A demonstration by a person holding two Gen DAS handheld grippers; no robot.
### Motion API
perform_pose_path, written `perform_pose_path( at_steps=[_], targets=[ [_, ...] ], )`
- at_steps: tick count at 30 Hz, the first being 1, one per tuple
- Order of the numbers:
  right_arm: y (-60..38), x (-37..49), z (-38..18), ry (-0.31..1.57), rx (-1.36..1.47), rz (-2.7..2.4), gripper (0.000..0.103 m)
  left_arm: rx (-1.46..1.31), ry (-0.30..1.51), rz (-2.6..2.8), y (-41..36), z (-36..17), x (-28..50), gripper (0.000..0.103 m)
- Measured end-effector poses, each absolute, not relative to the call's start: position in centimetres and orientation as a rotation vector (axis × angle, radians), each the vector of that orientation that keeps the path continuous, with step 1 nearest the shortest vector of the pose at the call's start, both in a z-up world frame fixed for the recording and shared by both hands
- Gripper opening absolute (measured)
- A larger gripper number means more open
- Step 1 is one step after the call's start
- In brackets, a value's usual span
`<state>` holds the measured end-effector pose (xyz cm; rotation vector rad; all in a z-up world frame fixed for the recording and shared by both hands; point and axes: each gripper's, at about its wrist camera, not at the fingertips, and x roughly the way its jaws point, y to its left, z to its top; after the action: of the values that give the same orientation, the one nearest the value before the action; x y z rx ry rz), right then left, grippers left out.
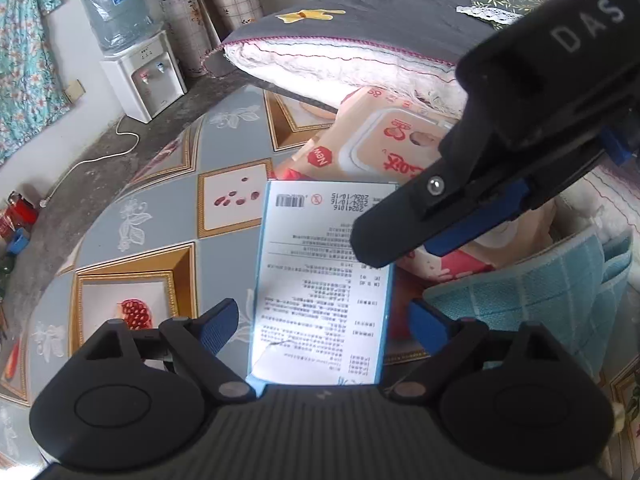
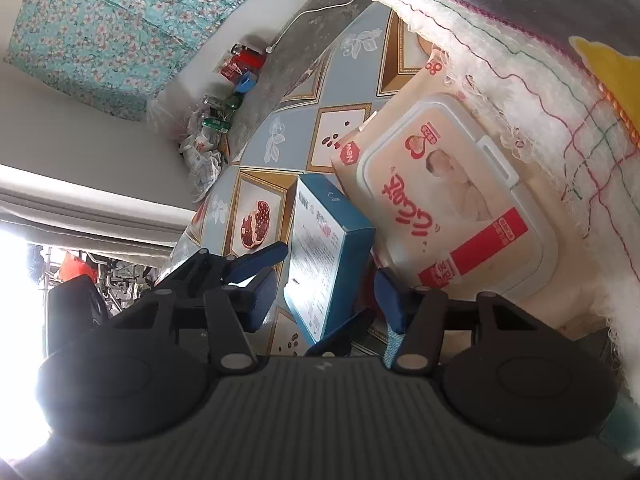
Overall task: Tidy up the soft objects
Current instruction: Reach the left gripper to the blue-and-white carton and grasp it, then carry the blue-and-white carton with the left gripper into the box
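Matte black left gripper (image 1: 322, 326) and right gripper (image 2: 326, 294), ribbed housings, blue finger pads (image 1: 219, 326), silver screws, white "DAS" lettering.

Glossy printed cardboard box (image 1: 320, 280), shiny plastic wipes pack (image 2: 460, 200), frayed cloth pillow (image 1: 360, 48), terry towel (image 1: 532, 292).

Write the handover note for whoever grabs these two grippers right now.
Left gripper: open, straddling the blue box, not clamped.
Right gripper: open, also around the blue box, coming in from the other side.
The box stands on the patterned table, against the wet wipes pack. The pack lies partly under the grey quilt. A folded blue towel sits beside them.
Done: nothing visibly sorted.
Left: grip the box, then place the pack, towel and quilt.
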<state>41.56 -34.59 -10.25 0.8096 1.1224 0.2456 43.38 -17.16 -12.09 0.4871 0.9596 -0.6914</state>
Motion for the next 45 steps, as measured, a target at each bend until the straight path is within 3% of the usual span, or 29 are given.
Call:
perform_pose_path(
  at_steps=[3,6,13,23,31,37,45],
  targets=[
    [-34.4,41.8,-10.6,1.121,0.821,0.24,0.047,0.488,0.953,-0.695,-17.5,-12.6,43.6,0.089],
    [-34.5,42.0,-11.4,1.123,0.838,0.231,0.04,0.489,0.951,-0.673,-17.8,-12.9,43.7,0.075],
    [-34.4,42.0,-11.6,1.089,0.868,0.234,0.025,0.435,0.911,-0.653,-17.2,-11.0,43.3,0.074],
    [-33.0,37.3,-1.3,0.94,0.833,0.347,0.025,0.428,0.769,-0.601,-15.0,-1.2,37.6,0.074],
    [-25.1,30.5,5.7,0.945,0.789,0.62,0.025,0.383,0.746,-0.424,-6.0,5.8,27.4,0.072],
    [-12.7,26.7,6.4,1.079,0.68,0.831,0.025,0.235,0.825,-0.192,3.7,5.5,19.9,0.071],
    [2.0,23.7,1.3,1.347,0.485,0.861,0.025,0.028,1.014,0.054,14.3,-1.3,16.7,0.071]
  ],
)
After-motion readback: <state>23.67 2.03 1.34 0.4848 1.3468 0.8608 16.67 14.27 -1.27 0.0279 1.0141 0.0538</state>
